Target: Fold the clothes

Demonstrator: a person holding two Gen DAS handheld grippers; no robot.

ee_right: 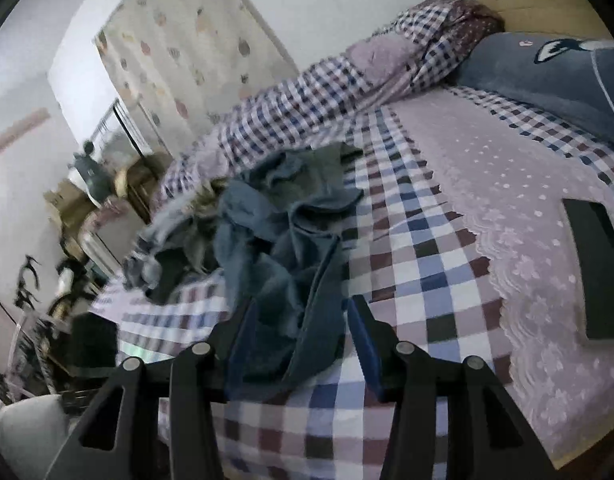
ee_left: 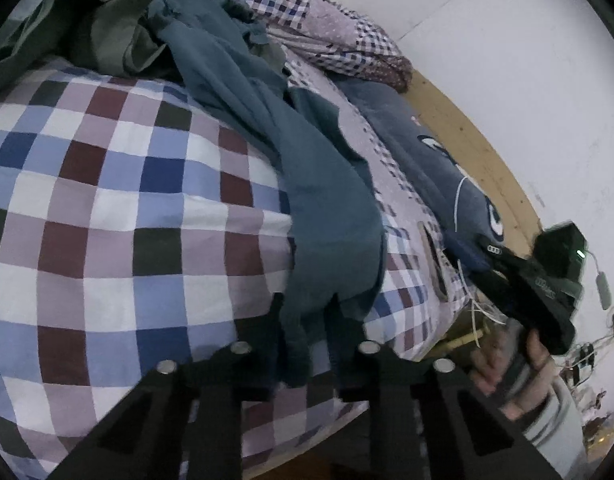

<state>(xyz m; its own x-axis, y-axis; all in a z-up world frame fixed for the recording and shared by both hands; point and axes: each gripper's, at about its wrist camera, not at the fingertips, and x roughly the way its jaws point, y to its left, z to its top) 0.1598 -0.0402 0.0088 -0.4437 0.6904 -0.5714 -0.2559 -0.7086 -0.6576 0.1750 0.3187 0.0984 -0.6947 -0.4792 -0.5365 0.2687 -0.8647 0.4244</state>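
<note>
The left gripper [ee_left: 307,320] had its fingers closed on the near end of a teal garment [ee_left: 291,160], which trailed across the checked bed [ee_left: 107,200] toward eleven o'clock. The right gripper [ee_right: 299,320] held its fingers half open around the garment's [ee_right: 291,248] folds; grip unclear. A green garment [ee_left: 99,20] lay beyond.

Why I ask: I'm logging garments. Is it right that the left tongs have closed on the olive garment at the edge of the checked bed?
Not quite. The left tongs grip the teal garment, not the olive garment, which lies crumpled at the far end of the checked bed. The left wrist view shows it.
</note>
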